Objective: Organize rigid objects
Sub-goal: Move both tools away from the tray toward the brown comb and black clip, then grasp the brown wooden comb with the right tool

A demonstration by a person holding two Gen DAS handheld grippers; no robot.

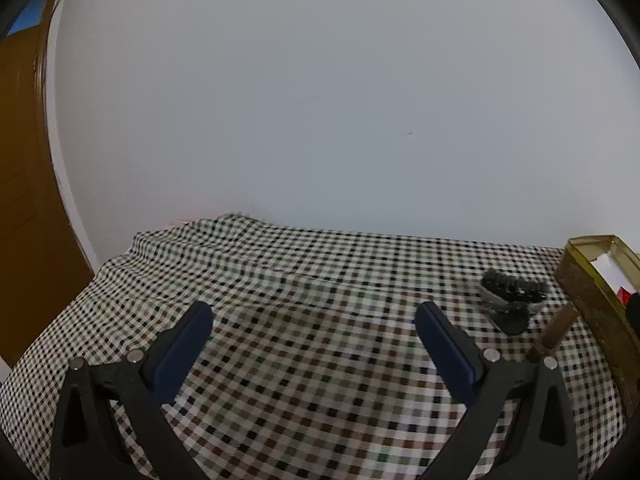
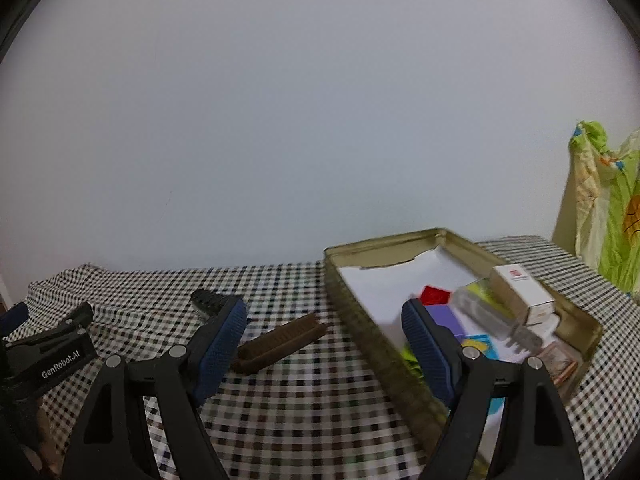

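With both tools wide and empty, the right tool [image 2: 324,328] should straddle the brown comb [image 2: 280,344] lying on the checked counter [image 2: 280,420] just left of the gold tin [image 2: 352,304], closing squarely across its narrow width

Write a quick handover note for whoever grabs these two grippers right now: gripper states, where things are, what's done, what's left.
Left gripper: open, empty, over the checked cloth.
Right gripper: open, empty, at the gold tin's near wall.
In the tin already: white box, red piece, other small items.
Still out on the cloth: brown comb and black brush, both left of the tin.
Left to do: put those two in the tin.
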